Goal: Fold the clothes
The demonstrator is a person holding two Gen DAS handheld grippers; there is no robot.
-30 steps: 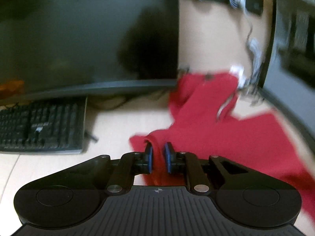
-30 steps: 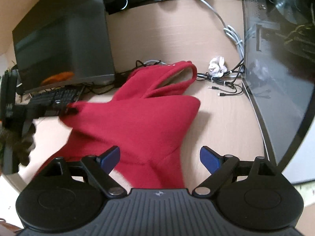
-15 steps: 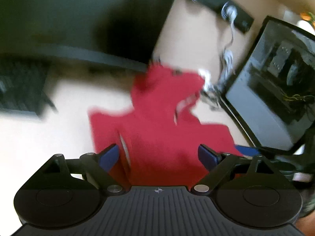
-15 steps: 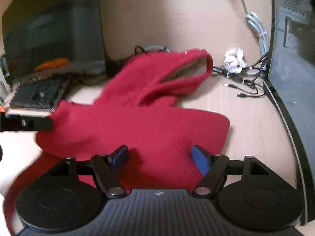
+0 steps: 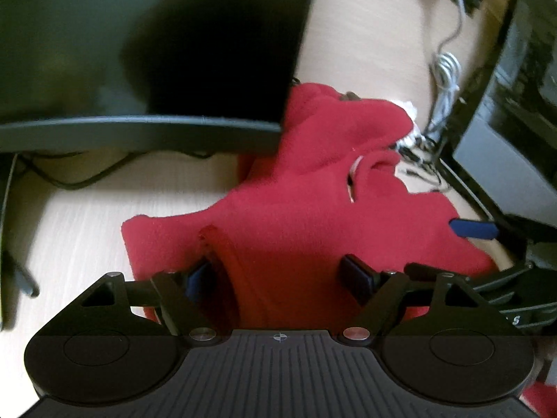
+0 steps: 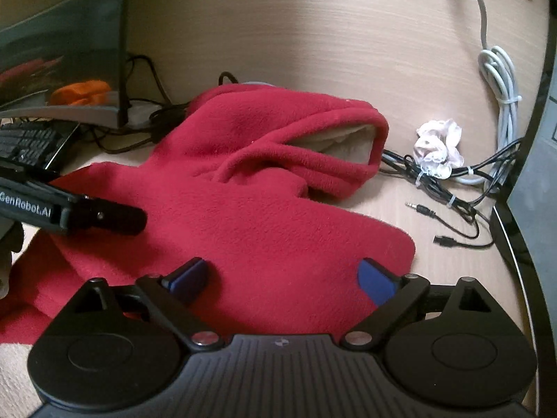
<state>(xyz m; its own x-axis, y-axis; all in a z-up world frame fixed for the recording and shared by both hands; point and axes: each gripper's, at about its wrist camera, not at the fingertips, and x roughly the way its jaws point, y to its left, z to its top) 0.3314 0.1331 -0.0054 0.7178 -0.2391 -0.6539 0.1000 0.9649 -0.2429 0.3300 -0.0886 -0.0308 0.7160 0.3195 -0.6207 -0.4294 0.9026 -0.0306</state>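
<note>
Pale wood desk (image 6: 313,35) carries red fleece hooded top (image 6: 264,209) spread flat between dark monitor (image 5: 139,52) and cables (image 6: 452,188); left gripper (image 5: 278,275) just eased in slightly, right gripper (image 6: 283,278) just widened, both agape, holding nothing, fleece beneath; between folds, probably; next, pinch an edge.

A home computer desk is showing here. A light wood-grain desktop (image 6: 313,35) is carrying a dark monitor (image 5: 139,52) with a black keyboard (image 6: 28,142) lying beside it. Black cables (image 6: 452,188) and a coiled white cable (image 6: 501,80) are trailing across the surface toward a glass-sided computer case (image 5: 515,80) that is standing at the right edge.
</note>
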